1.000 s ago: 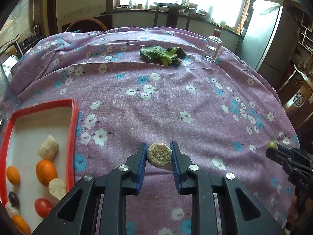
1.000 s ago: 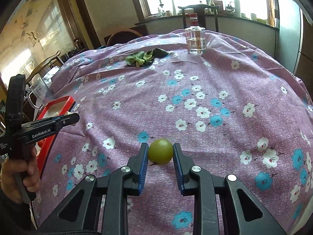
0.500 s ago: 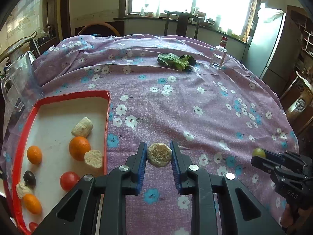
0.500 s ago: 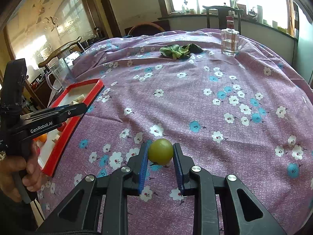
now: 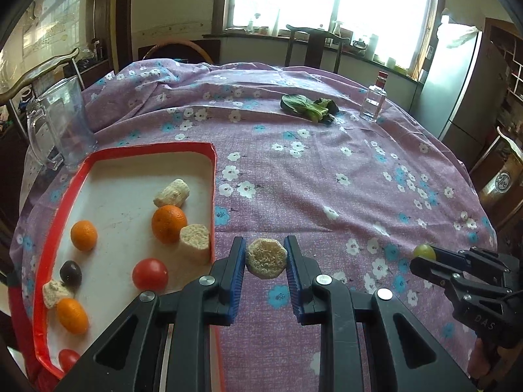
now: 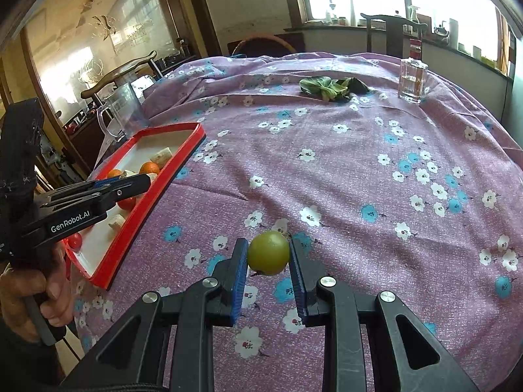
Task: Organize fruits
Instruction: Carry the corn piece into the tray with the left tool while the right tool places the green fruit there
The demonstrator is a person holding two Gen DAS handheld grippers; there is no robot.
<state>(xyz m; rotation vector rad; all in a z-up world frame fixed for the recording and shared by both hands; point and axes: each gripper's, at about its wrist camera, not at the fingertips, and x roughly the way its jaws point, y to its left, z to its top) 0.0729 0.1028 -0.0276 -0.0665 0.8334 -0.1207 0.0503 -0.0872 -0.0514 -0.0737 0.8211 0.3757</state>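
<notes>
I'm mid-carry: my left gripper (image 5: 265, 259) fingers clamp a pale, rough-cut chunk (image 5: 266, 258) just beside the red-rimmed white tray (image 5: 214, 176), my right gripper (image 6: 268, 258) holds a round green fruit (image 6: 268, 257); next, over the rim and release.

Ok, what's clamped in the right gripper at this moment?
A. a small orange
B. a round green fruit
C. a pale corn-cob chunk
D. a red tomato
B: in the right wrist view the right gripper has its blue pads pressed on either side of a round green fruit, held above the flowered tablecloth.
</notes>
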